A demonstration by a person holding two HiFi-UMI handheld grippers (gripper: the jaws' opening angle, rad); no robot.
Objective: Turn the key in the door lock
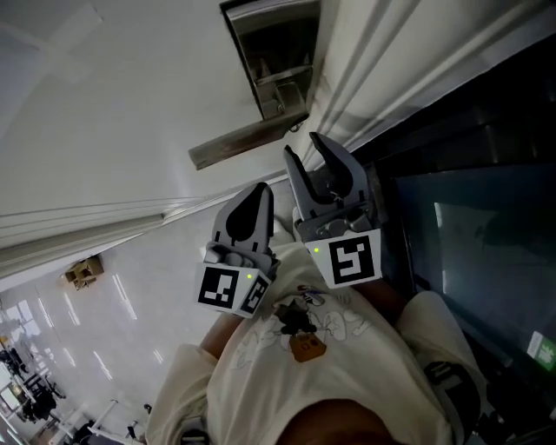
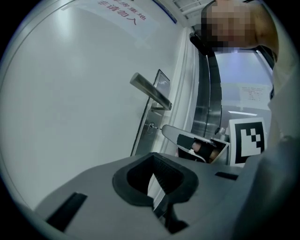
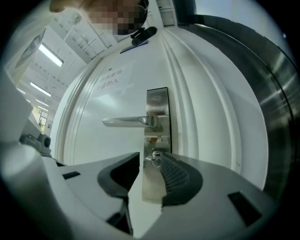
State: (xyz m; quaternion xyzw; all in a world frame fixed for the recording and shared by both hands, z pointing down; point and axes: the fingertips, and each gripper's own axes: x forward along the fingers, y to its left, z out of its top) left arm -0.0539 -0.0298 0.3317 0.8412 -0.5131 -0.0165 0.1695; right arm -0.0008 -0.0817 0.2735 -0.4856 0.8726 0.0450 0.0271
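A steel lock plate (image 3: 157, 101) with a lever handle (image 3: 129, 122) sits on the white door (image 3: 108, 98). A small key (image 3: 153, 158) sticks out of the cylinder below the handle. My right gripper (image 3: 150, 164) is open and points at the plate, with the key just beyond its tips, in line with the gap. In the head view the right gripper (image 1: 306, 143) reaches up toward the handle (image 1: 248, 142) and plate (image 1: 274, 65). My left gripper (image 1: 261, 189) hangs back beside it, fingers together and empty. From the left gripper view, the keyhole (image 2: 151, 126) shows ahead.
White door-frame mouldings (image 1: 365, 78) run beside the lock. A dark glass panel with a metal frame (image 1: 469, 217) stands to the right. Shiny tiled floor (image 1: 104, 304) lies below. Red print (image 2: 119, 11) is on the door above the handle.
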